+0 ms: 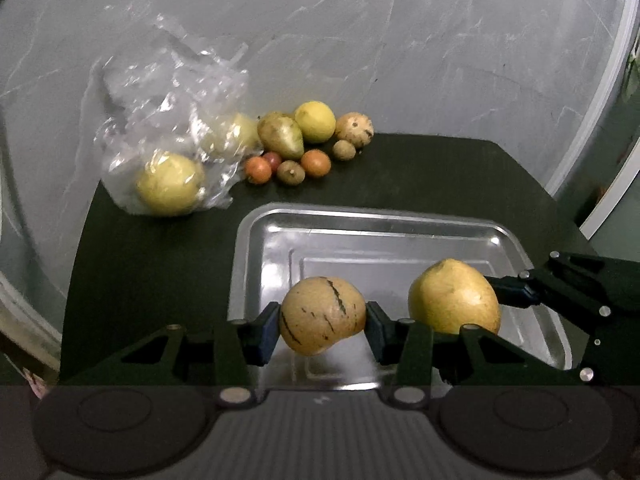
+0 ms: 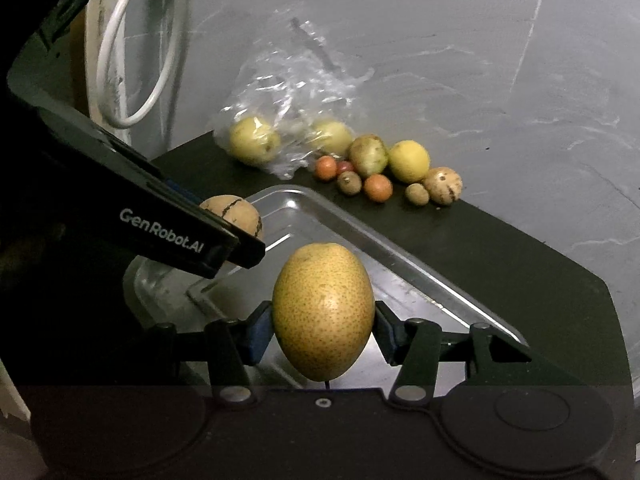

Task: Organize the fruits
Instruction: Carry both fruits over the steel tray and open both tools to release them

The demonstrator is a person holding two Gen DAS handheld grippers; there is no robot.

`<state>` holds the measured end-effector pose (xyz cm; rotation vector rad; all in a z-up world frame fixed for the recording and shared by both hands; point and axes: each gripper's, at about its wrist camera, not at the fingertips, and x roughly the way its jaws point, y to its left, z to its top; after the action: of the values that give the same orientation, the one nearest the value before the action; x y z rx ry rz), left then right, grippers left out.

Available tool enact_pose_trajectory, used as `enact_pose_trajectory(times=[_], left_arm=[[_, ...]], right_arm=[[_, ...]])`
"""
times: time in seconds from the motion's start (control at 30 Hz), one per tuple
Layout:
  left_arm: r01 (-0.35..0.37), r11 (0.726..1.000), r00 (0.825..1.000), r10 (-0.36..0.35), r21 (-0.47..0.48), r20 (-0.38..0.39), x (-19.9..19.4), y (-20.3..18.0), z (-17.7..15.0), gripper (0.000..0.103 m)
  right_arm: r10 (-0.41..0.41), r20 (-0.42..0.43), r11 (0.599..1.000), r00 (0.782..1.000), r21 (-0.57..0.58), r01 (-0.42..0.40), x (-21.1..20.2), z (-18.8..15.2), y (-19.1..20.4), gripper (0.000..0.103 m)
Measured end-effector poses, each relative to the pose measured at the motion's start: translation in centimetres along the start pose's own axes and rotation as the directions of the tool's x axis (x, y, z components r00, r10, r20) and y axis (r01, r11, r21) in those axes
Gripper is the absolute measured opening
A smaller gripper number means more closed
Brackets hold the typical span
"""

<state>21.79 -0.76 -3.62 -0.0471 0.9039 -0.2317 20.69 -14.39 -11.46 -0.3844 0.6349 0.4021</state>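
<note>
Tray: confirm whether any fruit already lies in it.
No. The tray shows bare metal; the striped fruit and the pear are held above it in grippers.

counter (image 1: 440, 168): dark, against grey wall | steel tray (image 1: 256, 240): near edge, lying flat | clear plastic bag (image 1: 172, 92): far left, crumpled, two yellow fruits inside | loose fruit pile (image 1: 308, 140): just right of bag, touching cluster of yellow, green-yellow, striped tan, orange and small brown fruits

White "GenRobot.AI" lettering on black side of left tool (image 2: 224, 236); no other text.
</note>
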Motion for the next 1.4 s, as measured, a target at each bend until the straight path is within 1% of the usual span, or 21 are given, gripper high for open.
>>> enact_pose_trajectory(times=[0.1,0.23,0.43,0.6,0.77,0.93,1.0,1.13,1.2,1.27,1.33,1.4], left_arm=[[-0.002,1.0,1.0,0.002,-0.002,-0.017,-0.1,0.5,-0.7,0.049],[0.01,0.999,0.999,-0.011,-0.034,-0.036,-0.2,1.1,-1.5,0.049],[0.014,0.999,0.998,-0.016,-0.036,-0.059,-0.2,1.4,-2.4,0.049],[0.012,0.999,0.997,-0.015,-0.042,-0.077,-0.1,1.8,-2.6,0.049],[0.019,1.0,0.995,-0.022,-0.023,-0.099,0.0,1.6,-2.9,0.05],[0.02,1.0,0.995,-0.021,-0.017,-0.101,0.1,1.5,-3.0,0.051],[0.024,0.999,0.995,-0.027,-0.028,-0.1,0.2,1.6,-3.1,0.054],[0.035,0.999,0.995,-0.038,-0.031,-0.093,-0.2,1.7,-3.1,0.061],[0.028,0.999,0.996,-0.03,-0.03,-0.083,-0.6,1.7,-3.0,0.072],[0.029,0.999,0.997,-0.031,-0.028,-0.074,-1.1,1.8,-3.0,0.074],[0.036,0.999,0.998,-0.037,-0.025,-0.06,-1.7,1.8,-3.0,0.079],[0.038,0.999,0.998,-0.039,-0.017,-0.049,-2.2,1.8,-3.1,0.087]], right_arm=[[0.008,-0.026,1.0,1.0,-0.015,-0.009,0.5,0.0,1.0,0.054],[0.008,-0.053,0.999,0.999,-0.045,-0.011,0.9,-0.1,1.7,0.054],[0.013,-0.083,0.997,0.996,-0.073,-0.019,1.3,-0.1,2.6,0.054],[0.011,-0.105,0.997,0.994,-0.074,-0.018,1.6,-0.3,3.2,0.054],[0.012,-0.11,0.998,0.994,-0.058,-0.018,1.7,-0.3,3.2,0.054],[0.016,-0.106,0.998,0.994,-0.053,-0.022,1.6,-0.3,3.3,0.055],[0.018,-0.099,0.998,0.995,-0.052,-0.023,1.5,-0.4,3.2,0.057],[0.023,-0.096,0.999,0.995,-0.044,-0.028,1.2,-0.6,3.0,0.066],[0.025,-0.091,0.999,0.996,-0.042,-0.029,0.8,-0.5,2.9,0.073],[0.026,-0.082,0.999,0.996,-0.038,-0.029,0.3,-0.5,2.9,0.081],[0.027,-0.08,0.999,0.996,-0.034,-0.029,-0.2,-0.5,2.7,0.084],[0.023,-0.085,0.999,0.996,-0.025,-0.026,-0.6,-0.6,2.5,0.087]])
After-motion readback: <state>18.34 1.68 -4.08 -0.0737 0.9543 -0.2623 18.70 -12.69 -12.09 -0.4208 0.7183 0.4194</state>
